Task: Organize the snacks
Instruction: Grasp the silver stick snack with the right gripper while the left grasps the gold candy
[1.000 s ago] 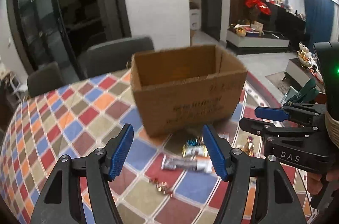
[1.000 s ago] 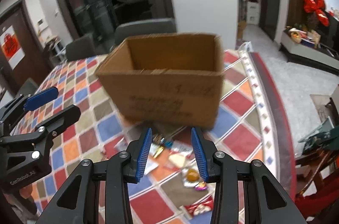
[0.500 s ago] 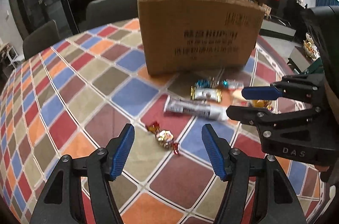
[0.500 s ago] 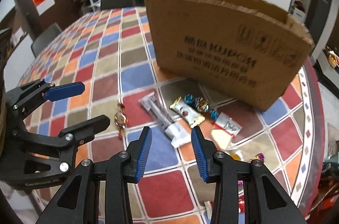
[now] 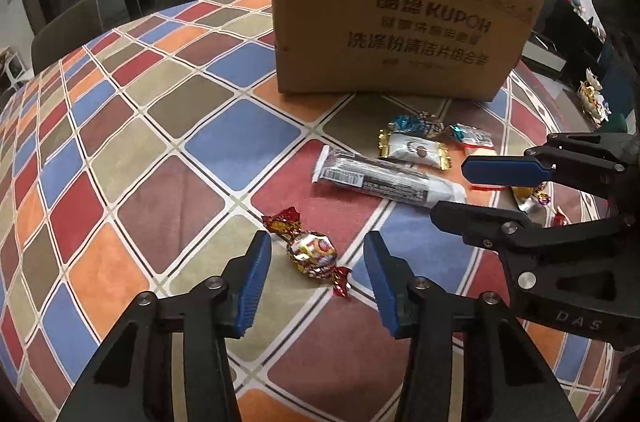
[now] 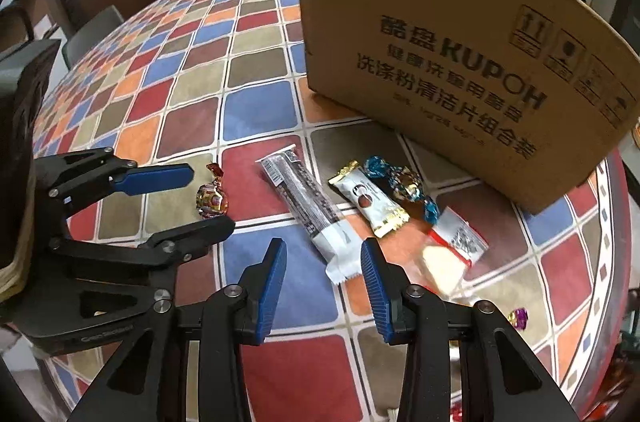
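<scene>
- Checked tablecloth (image 5: 132, 158) in red, blue, orange and tan covers a round table; a box (image 5: 384, 22) stands at the far side, with dark chairs and a dim room behind it.
- Snacks lie loose on the cloth in front of the box: a candy (image 5: 310, 250), a bar (image 5: 384, 180), a white pack (image 6: 370, 202), a blue sweet (image 6: 404, 182) and a clear packet (image 6: 456, 242).
- Left gripper (image 5: 316, 276) is spread wide and holds nothing; the candy sits just ahead of it, between the two fingertip lines and a little nearer the left finger.
- The candy's long axis runs diagonally, one twisted end pointing far-left, the other near-right toward the right finger, so the jaws would close roughly across its round middle.
- Right gripper (image 6: 324, 278) is also spread and empty; the bar's near white end lies between its tips.
- The bar's long axis runs from far-left to near-right, slanted against the line of approach; the jaws would meet its narrow end.
- Each arm is nearer its own item, so a paired pick looks likely.
</scene>
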Demonstrator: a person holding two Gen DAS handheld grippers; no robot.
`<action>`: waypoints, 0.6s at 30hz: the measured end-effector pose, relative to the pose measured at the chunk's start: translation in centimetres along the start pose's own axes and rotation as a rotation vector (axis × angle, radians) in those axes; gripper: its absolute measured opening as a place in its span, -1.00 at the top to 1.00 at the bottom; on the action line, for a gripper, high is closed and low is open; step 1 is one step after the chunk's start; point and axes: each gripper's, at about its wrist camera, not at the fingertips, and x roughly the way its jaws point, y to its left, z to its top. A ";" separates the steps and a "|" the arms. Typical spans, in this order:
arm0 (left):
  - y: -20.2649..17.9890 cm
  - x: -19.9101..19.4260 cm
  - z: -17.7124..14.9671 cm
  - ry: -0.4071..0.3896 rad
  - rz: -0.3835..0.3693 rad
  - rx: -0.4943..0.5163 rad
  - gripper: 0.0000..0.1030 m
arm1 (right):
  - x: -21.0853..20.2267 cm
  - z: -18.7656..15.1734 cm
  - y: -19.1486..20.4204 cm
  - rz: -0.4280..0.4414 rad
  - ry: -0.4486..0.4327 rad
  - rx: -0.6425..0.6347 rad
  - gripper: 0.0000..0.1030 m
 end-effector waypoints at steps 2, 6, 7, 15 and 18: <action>0.3 0.4 0.1 0.010 -0.010 -0.011 0.26 | 0.3 0.3 0.0 0.002 0.003 -0.009 0.23; 0.8 0.9 0.1 0.025 -0.047 -0.034 0.48 | 0.9 1.1 0.1 0.004 0.013 -0.026 0.23; 0.9 0.8 0.0 0.020 -0.053 -0.034 0.48 | 1.1 1.4 0.2 0.006 0.017 -0.033 0.23; 1.1 -0.4 -0.2 -0.010 -0.056 -0.029 0.48 | 3.3 2.5 0.8 0.011 0.066 -0.060 0.23; 1.2 -0.6 -0.3 -0.019 -0.048 -0.026 0.48 | 4.0 2.6 1.0 -0.008 0.079 -0.063 0.23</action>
